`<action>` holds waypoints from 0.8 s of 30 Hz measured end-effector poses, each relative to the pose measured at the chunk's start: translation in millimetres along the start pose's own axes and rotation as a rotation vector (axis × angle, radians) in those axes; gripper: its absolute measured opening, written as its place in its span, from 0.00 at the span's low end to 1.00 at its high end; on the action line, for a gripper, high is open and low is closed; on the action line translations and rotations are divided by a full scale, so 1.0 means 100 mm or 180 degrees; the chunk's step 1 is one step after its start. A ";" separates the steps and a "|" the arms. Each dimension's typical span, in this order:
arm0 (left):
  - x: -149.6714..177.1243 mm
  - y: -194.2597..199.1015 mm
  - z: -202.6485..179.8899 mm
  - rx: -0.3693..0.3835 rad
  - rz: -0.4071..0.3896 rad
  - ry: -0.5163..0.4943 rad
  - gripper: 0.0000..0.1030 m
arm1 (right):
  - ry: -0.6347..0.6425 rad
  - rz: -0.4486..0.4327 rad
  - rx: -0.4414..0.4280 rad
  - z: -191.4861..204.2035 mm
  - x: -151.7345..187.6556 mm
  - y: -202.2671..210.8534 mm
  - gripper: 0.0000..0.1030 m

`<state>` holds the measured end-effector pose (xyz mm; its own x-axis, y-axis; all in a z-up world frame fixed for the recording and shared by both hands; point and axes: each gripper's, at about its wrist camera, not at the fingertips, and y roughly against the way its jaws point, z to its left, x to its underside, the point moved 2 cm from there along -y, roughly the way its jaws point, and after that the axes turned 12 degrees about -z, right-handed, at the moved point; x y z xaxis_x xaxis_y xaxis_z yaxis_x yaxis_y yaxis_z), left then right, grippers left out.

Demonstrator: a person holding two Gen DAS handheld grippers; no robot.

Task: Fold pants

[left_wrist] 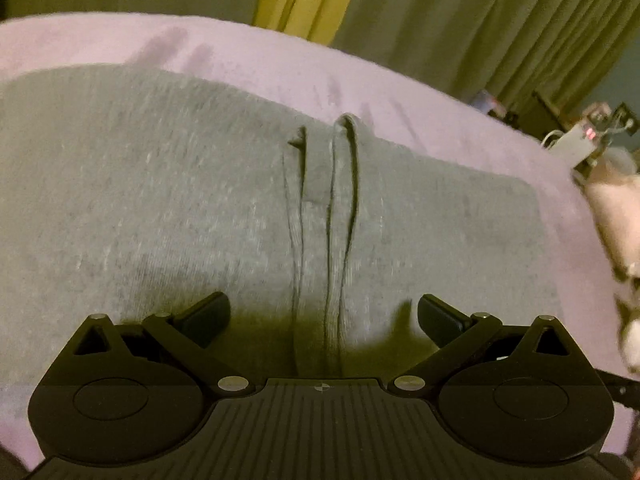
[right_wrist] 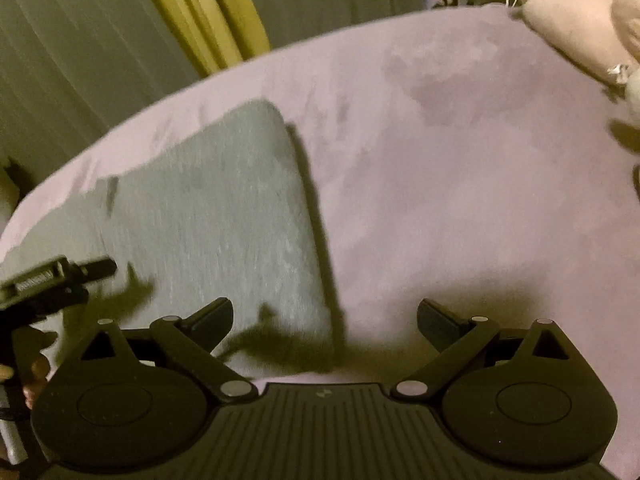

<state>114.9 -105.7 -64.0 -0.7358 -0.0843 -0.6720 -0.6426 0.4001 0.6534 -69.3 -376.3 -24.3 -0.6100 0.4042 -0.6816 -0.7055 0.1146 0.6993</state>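
We see our left claw (left_wrist: 324, 318) spread wide with nothing between its fingers, hovering low over the grey pants (left_wrist: 160, 184). The pants lie flat on the pink bed (left_wrist: 460, 120), filling the view ahead of this claw and to both sides of it. Two dark folds (left_wrist: 340, 208) run straight away from the gap between the fingers — they start just under the claw and end at the far edge of the cloth.

Our right claw (right_wrist: 325, 320) is also wide open and empty. Here the pants (right_wrist: 224, 220) lie ahead and to the left; their right edge passes between the fingers, so the left finger (right_wrist: 212, 316) is over grey cloth and the right finger (right_wrist: 438, 320) over bare bed (right_wrist: 460, 200). The left claw (right_wrist: 60, 276) shows at the far left of this view, above the pants. A pillow (right_wrist: 576, 20) sits well off, ahead to the right.
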 end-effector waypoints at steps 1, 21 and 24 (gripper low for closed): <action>0.00 0.00 0.01 0.0011 -0.0022 0.0048 1.00 | -0.0020 -0.0075 0.0013 -0.01 -0.01 0.04 0.96; -0.05 -0.23 -0.24 -0.0097 0.0040 -0.0246 0.66 | -0.0378 -0.0096 0.0109 -0.16 -0.06 -0.53 0.96; -0.07 -0.18 -0.24 -0.0100 0.0017 -0.0280 0.47 | -0.0386 -0.0092 0.0102 -0.17 -0.05 -0.53 0.96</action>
<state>126.5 -134.3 -62.8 -0.7185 -0.0012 -0.6955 -0.6460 0.3715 0.6668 -35.1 -399.9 -61.9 -0.5401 0.5070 -0.6718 -0.7090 0.1559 0.6877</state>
